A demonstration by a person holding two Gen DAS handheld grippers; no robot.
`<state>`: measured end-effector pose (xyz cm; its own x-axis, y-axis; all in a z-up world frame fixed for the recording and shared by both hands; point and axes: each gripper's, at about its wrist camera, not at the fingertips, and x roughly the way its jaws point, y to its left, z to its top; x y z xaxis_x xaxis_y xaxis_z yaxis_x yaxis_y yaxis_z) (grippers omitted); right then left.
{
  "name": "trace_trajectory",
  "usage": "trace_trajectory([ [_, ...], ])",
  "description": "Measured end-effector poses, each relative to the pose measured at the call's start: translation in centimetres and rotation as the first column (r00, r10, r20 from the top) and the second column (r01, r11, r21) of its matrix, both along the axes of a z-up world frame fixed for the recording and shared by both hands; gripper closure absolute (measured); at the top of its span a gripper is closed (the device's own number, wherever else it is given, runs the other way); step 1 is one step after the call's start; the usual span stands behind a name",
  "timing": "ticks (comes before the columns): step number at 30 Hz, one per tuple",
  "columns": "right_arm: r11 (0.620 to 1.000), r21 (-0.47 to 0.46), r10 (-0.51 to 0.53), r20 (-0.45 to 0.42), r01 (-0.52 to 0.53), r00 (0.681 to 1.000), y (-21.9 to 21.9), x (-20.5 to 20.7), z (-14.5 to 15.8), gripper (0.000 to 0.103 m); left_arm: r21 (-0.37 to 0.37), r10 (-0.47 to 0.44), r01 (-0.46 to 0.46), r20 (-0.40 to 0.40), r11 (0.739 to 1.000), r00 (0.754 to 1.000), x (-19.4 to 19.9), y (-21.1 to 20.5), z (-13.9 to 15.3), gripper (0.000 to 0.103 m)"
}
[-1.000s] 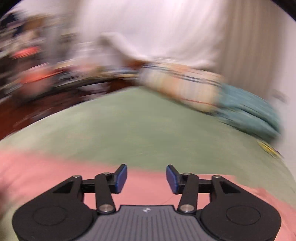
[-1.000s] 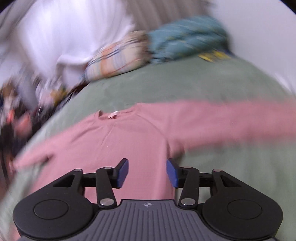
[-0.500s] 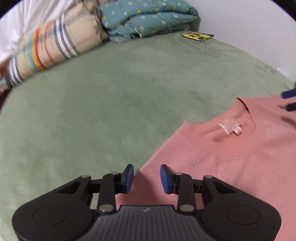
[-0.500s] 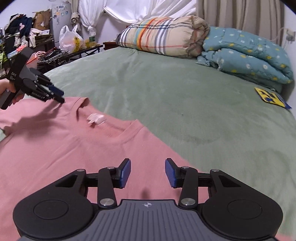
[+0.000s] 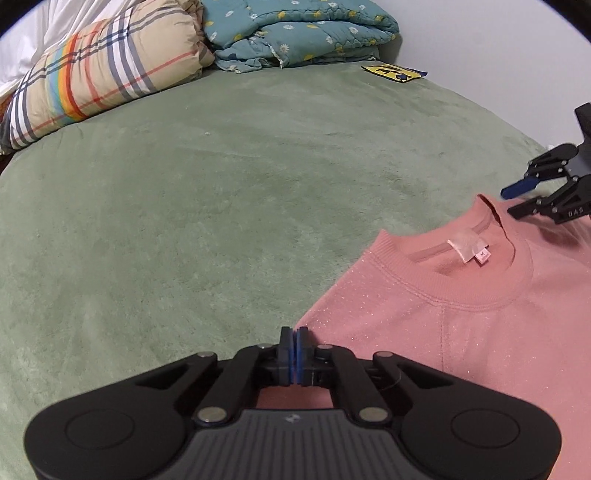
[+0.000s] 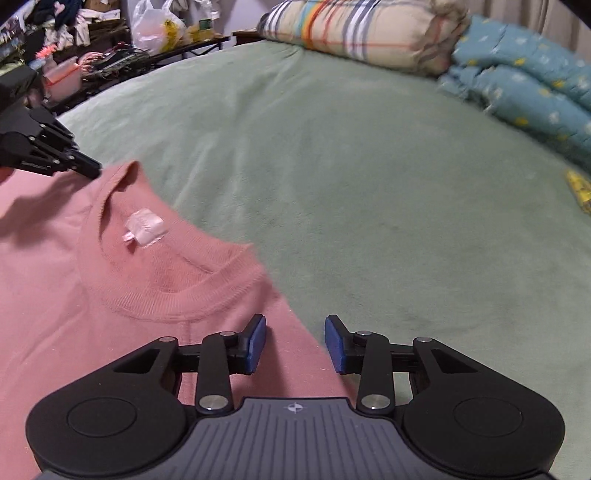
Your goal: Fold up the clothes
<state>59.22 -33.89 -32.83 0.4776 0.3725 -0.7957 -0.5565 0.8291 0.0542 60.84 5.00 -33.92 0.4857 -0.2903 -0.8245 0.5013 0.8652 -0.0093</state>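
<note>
A pink sweatshirt (image 5: 461, 332) lies flat on the green bed cover (image 5: 184, 221), neck label (image 5: 469, 249) up. My left gripper (image 5: 294, 347) is shut, its pads pinching the shirt's shoulder edge left of the collar. In the right wrist view the same gripper (image 6: 94, 170) touches that edge of the sweatshirt (image 6: 92, 295). My right gripper (image 6: 295, 343) straddles the other shoulder edge; its jaws are closing, fabric lies between them, and the pads stand clear of it. The left wrist view shows the right gripper (image 5: 511, 201) beside the collar.
A rolled plaid quilt (image 5: 99, 77) and a folded teal floral quilt (image 5: 295, 33) lie at the bed's far end, with a yellow flat item (image 5: 393, 71) near them. Cluttered shelves and bags (image 6: 92, 55) stand beyond the bed's left side.
Both grippers swung down to the sweatshirt's shoulders, one on each side of the collar. The left jaws went from open to shut on the edge. The right jaws narrowed.
</note>
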Motion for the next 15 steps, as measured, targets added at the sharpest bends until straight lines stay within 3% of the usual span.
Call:
trace_trajectory([
  [1,1.0,0.009,0.0,-0.002,0.0,1.0,0.1,0.0,0.0,0.1,-0.011,0.004,-0.004,-0.004,1.0,1.0,0.2,0.3,-0.1,0.103],
  [3,1.0,-0.02,0.016,0.015,-0.015,1.0,0.7,-0.4,0.1,0.102,-0.032,0.017,-0.017,-0.013,0.999,1.0,0.5,0.8,-0.1,0.103],
  [8,0.992,-0.118,-0.015,0.182,0.037,0.983,1.7,-1.6,1.9,0.102,-0.075,0.098,-0.098,-0.007,0.992,0.995,1.6,2.1,0.7,0.103],
  [11,0.987,-0.149,-0.039,0.177,0.066,0.983,1.8,-1.0,1.3,0.102,0.05,0.158,-0.159,0.015,0.986,0.987,2.7,1.8,-0.2,0.103],
  [14,0.969,-0.231,-0.048,0.161,0.085,0.986,3.0,-1.0,-0.8,0.098,0.028,0.218,-0.218,-0.003,0.976,0.976,2.8,2.6,0.3,0.103],
  [15,0.969,-0.222,-0.065,0.173,0.103,0.983,2.9,-1.1,-0.6,0.082,0.027,0.222,-0.222,0.007,0.975,0.975,2.5,2.7,0.8,0.103],
])
